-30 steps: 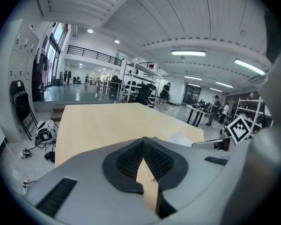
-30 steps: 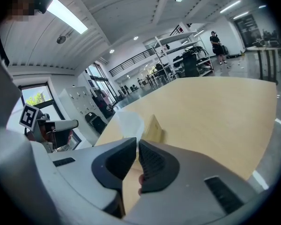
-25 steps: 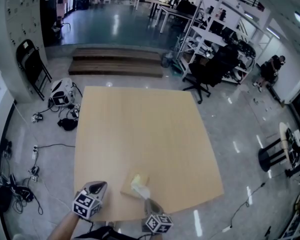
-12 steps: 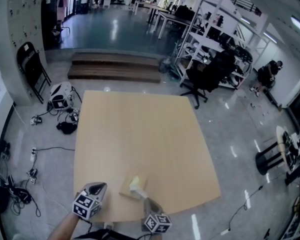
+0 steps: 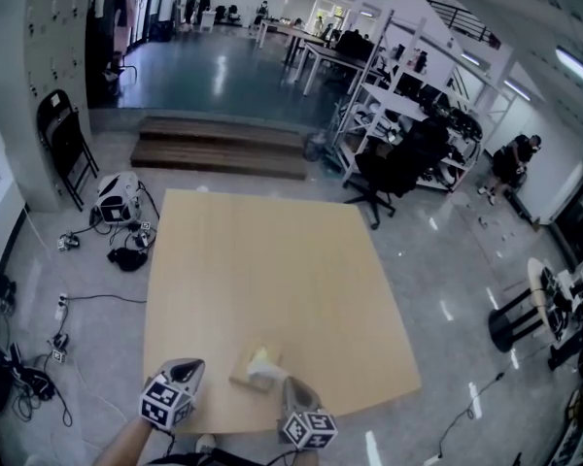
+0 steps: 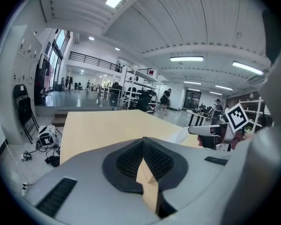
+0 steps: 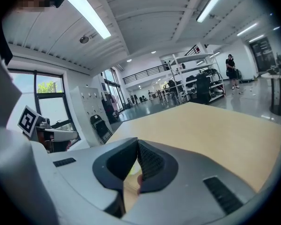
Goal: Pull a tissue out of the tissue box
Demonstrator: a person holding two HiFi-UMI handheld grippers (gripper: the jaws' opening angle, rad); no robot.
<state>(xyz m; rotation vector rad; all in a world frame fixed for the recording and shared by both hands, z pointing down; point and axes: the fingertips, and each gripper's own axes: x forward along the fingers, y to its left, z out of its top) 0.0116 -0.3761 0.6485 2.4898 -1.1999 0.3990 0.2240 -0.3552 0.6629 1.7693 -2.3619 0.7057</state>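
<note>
Mid-pull: my right hand-held gripper (image 5: 286, 384) pinches the tissue (image 5: 265, 359) above the tissue box (image 5: 243, 378); next, draw it upward until free. My left hand-held gripper (image 5: 195, 365) is pressed together.

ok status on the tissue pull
Left gripper shut, empty, apart from the tissue box. Right gripper jaws shut on the tissue just above it. Nothing in the way.

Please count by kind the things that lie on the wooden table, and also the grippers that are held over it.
tissue box: 1
tissue: 1
grippers: 2 (left gripper, right gripper)
Total: 4
</note>
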